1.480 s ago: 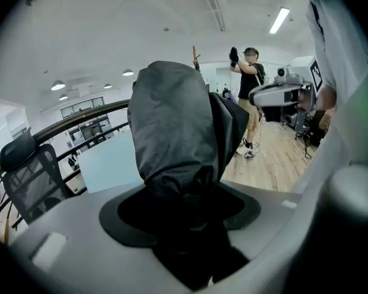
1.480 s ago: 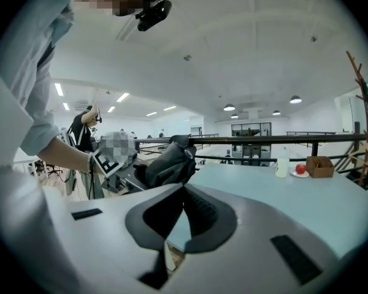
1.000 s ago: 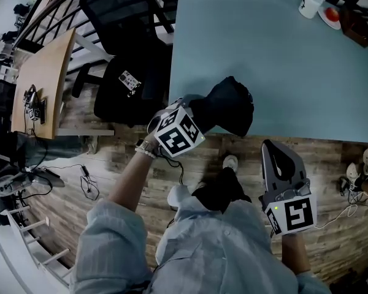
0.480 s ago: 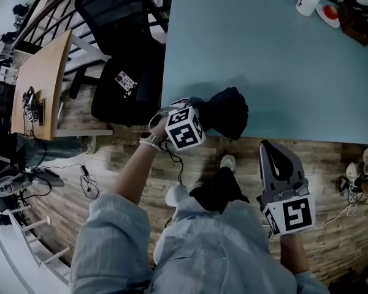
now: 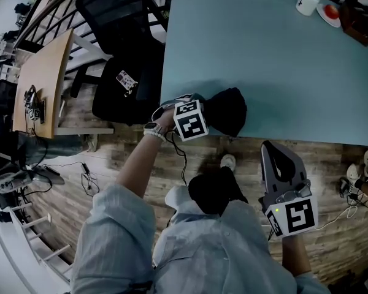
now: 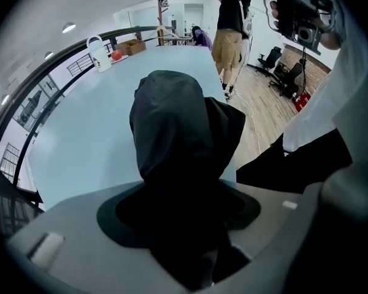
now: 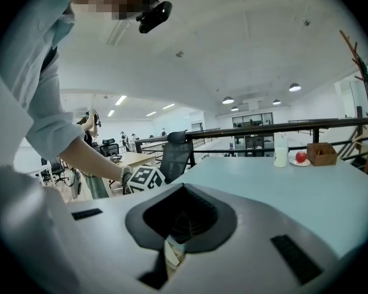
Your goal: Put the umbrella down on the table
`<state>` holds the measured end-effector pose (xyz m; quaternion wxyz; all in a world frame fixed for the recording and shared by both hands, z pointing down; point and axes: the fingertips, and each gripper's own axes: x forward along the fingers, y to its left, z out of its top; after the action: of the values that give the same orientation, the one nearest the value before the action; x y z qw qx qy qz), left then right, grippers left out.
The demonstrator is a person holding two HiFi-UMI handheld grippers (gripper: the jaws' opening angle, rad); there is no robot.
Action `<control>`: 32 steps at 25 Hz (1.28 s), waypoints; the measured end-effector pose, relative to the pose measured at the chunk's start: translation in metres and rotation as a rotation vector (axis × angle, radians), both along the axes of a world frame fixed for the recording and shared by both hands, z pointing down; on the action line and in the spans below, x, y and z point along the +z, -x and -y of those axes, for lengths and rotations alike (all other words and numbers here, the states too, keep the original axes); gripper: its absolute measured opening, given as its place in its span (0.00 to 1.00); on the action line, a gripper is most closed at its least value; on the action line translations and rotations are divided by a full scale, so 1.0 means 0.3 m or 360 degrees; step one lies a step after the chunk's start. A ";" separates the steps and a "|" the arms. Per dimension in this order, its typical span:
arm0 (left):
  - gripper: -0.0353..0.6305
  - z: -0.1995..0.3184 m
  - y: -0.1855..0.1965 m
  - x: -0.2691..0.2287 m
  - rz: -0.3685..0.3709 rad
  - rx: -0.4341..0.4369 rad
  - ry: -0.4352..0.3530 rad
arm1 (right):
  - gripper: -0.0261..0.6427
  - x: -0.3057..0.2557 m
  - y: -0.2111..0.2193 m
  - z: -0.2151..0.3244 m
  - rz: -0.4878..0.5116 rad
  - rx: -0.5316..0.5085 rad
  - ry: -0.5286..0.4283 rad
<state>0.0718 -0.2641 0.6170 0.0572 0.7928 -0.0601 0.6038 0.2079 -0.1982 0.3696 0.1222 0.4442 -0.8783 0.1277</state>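
- The fingers (image 6: 67,237) of the left gripper (image 6: 178,225) are closed onto the black folded umbrella (image 6: 172,133). Its dark fabric fills the gap between them.
- The fingers (image 7: 282,225) of the right gripper (image 7: 181,216) are brought together, and nothing is seen between them.
- In the head view the left gripper (image 5: 199,115) is pointed steeply down at the near left corner of the table (image 5: 264,60). The umbrella (image 5: 228,110) is held over that corner, and its lower side reaches the near edge. Whether it rests on the surface cannot be told.
- The right gripper (image 5: 281,164) is held well apart from the umbrella, off the near edge of the table and above the wooden floor (image 5: 331,164).
- The table top beyond the umbrella is left bare over most of its width.
- At the far right corner a white jug (image 5: 308,0), a plate with a red fruit (image 5: 331,12) and a brown box (image 5: 356,26) are grouped, well apart from the umbrella.
- Just beside the left edge of the table a black office chair (image 5: 119,23) is seen, and a wooden desk (image 5: 46,78) stands farther left.
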 end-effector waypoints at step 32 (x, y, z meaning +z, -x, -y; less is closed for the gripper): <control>0.49 0.116 -0.034 -0.536 -0.1042 -0.0440 -0.0094 | 0.04 -0.147 0.196 0.067 -0.0043 0.0094 -0.0173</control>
<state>0.0820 -0.2990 0.4562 0.1317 0.9300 -0.1626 0.3023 0.1493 -0.2183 0.3256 0.1061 0.4776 -0.8687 0.0772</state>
